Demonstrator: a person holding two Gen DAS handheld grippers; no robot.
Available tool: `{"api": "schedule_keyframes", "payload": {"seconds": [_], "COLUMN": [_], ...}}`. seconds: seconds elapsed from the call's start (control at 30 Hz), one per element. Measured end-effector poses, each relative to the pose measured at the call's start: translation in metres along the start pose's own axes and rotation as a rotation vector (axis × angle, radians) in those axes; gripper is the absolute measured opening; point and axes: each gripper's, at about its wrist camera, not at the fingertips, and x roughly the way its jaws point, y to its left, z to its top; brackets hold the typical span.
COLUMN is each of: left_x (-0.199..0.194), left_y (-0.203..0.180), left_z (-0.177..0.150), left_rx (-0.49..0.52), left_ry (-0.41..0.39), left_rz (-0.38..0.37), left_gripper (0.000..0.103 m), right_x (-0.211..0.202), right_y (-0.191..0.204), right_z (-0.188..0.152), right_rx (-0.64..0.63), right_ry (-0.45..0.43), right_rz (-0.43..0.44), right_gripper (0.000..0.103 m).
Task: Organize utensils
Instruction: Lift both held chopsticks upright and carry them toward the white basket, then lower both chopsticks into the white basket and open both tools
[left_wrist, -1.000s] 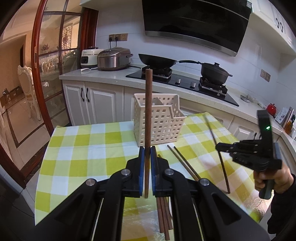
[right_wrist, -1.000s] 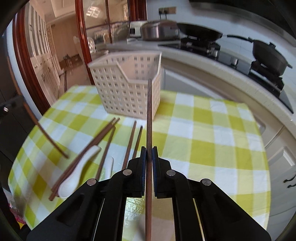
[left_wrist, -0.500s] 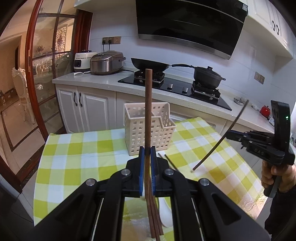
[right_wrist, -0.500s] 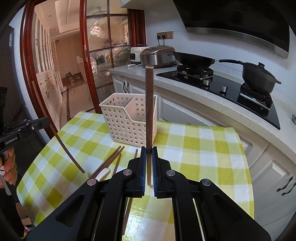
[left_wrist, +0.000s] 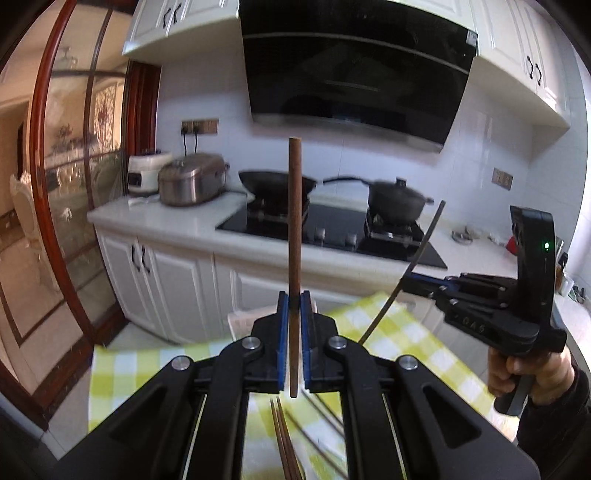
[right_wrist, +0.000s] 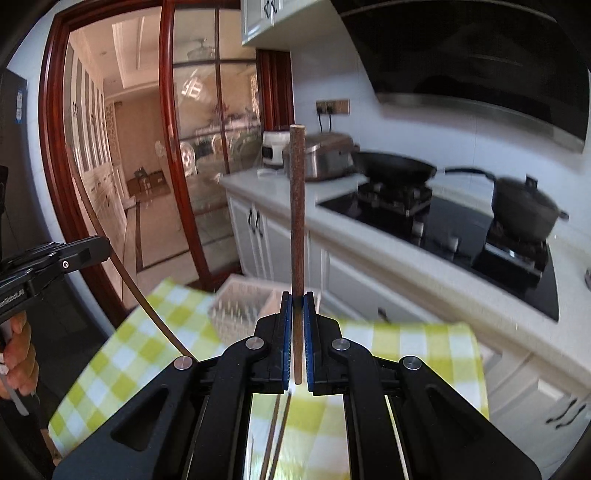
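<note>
**A:** What are you holding?

**B:** Your left gripper (left_wrist: 291, 308) is clamped on one brown chopstick (left_wrist: 294, 221), upright. Your right gripper (right_wrist: 297, 306) pinches another chopstick (right_wrist: 297, 206) the same way. Both are raised above the white basket (right_wrist: 240, 301).

**A:** How will they handle?

**B:** Probably light, stiff and smooth, so they could pivot or slip. You grip each near its lower end. More chopsticks (left_wrist: 286, 443) lie on the cloth in front of the basket.

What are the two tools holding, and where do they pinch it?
Each tool, left and right, pinches one chopstick near its thin lower end, thick end up.
</note>
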Motion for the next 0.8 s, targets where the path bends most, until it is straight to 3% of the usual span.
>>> {"api": "schedule_keyframes", "payload": {"seconds": [0.13,0.27,0.5,0.8], "left_x": [0.020,0.057,0.117,0.156], "left_y": [0.006,0.018,0.040,0.053], "left_z": [0.028,0.034,0.009,-0.025], "left_rx": [-0.008,-0.042,-0.114,-0.157], "left_ry": [-0.018,-0.003,0.055,0.151], "left_rz": [0.023,0.059,0.072,0.063], "left_gripper": [0.006,0.006,0.006,0.006], "right_x": [0.023,0.057,0.104,0.132], "right_y": [0.004,0.006,0.004,-0.001], "right_z": [0.021,0.023,0.006,-0.019], "right_rx": [0.010,0.001,0.002,0.008], "right_ry": [-0.006,0.044,0.127,0.235], "right_rz": [0.010,0.010,0.004,0.006], "right_gripper": [0.006,0.006,0.006,0.006]}}
